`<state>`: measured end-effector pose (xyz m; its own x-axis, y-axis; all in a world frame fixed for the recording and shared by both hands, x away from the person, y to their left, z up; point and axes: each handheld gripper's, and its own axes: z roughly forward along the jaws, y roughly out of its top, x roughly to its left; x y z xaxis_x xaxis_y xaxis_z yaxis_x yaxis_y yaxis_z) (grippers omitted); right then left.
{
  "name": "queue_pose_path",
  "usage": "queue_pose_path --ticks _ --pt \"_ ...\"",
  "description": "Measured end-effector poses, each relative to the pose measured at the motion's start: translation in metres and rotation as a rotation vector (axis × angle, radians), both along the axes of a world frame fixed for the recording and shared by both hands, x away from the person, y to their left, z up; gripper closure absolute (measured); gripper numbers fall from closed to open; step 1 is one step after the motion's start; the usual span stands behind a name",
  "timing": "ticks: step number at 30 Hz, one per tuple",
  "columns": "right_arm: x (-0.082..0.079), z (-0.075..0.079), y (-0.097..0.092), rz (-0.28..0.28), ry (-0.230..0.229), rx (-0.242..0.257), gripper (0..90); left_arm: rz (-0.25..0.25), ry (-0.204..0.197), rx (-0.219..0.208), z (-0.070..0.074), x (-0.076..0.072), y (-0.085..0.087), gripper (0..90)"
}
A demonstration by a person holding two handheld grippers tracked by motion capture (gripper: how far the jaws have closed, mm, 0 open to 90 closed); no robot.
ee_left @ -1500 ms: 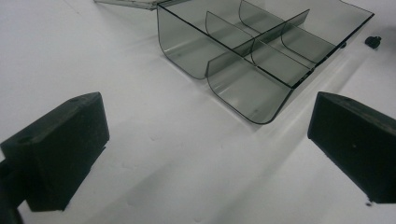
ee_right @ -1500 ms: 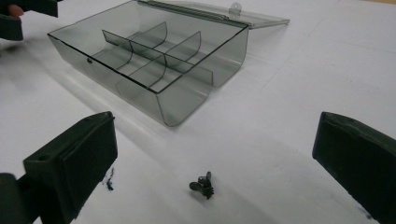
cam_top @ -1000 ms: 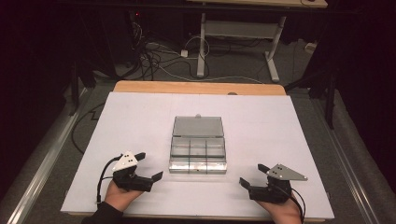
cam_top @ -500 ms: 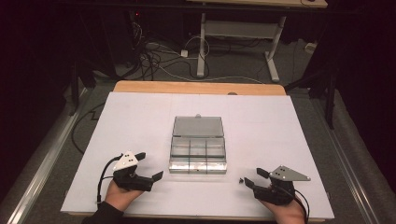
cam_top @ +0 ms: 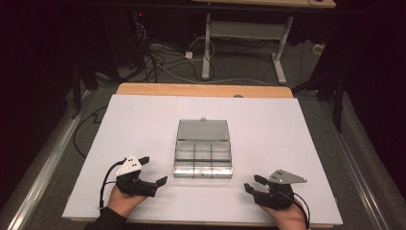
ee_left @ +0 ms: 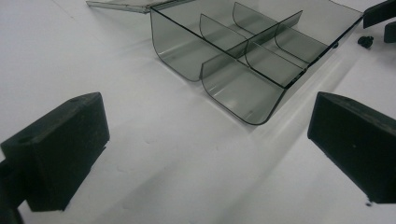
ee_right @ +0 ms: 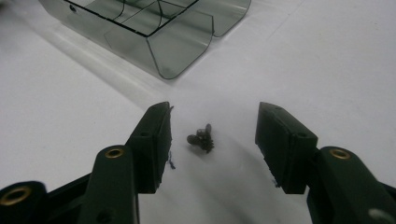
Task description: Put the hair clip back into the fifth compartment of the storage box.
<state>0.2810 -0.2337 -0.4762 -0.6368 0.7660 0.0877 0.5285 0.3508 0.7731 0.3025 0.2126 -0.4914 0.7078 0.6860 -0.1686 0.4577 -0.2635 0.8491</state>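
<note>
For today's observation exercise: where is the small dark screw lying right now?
In the right gripper view, the small dark screw lies on the white table between the right tool's open jaws, near the clear box.

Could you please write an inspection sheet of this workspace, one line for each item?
Surface: white sheet on a wooden table, flat.
Job's things: clear compartment box at the centre, lid open and lying flat behind it, compartments look empty; small dark screws lie on the sheet between the right gripper's jaws.
Clutter: nothing seen.
Grippers: left gripper open, nothing between its jaws; right gripper open, jaws have just been closing around the screws, pads not yet touching them.
Cables: one black cable trails from the left gripper.
Surroundings: dark room, tangled floor cables, metal table frame behind.
</note>
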Motion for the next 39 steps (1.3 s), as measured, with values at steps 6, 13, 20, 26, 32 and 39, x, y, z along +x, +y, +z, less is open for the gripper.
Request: queue_pose_path --ticks 6,13,20,26,32,39 --pt "0.001 -0.002 0.01 0.025 0.015 -0.052 53.5 -0.005 0.003 0.006 0.0 0.0 0.0 0.0" --pt "0.003 -0.003 0.016 0.031 0.015 -0.097 60.1 -0.005 0.002 0.009 0.0 0.0 -0.001 0.0" --pt "0.002 -0.004 0.019 0.013 -0.005 -0.137 67.8 -0.001 0.002 0.012 0.0 0.0 -0.001 0.0" --pt "0.002 -0.004 0.02 0.016 -0.007 -0.14 69.8 -0.002 0.003 0.012 0.0 0.001 -0.001 0.0" --pt "0.003 -0.004 0.02 0.021 -0.006 -0.14 71.9 -0.002 0.005 0.009 0.0 0.001 -0.001 0.0" --pt "0.005 -0.004 0.019 0.024 0.001 -0.13 77.3 -0.016 0.003 0.001 0.0 0.001 0.0 0.0"
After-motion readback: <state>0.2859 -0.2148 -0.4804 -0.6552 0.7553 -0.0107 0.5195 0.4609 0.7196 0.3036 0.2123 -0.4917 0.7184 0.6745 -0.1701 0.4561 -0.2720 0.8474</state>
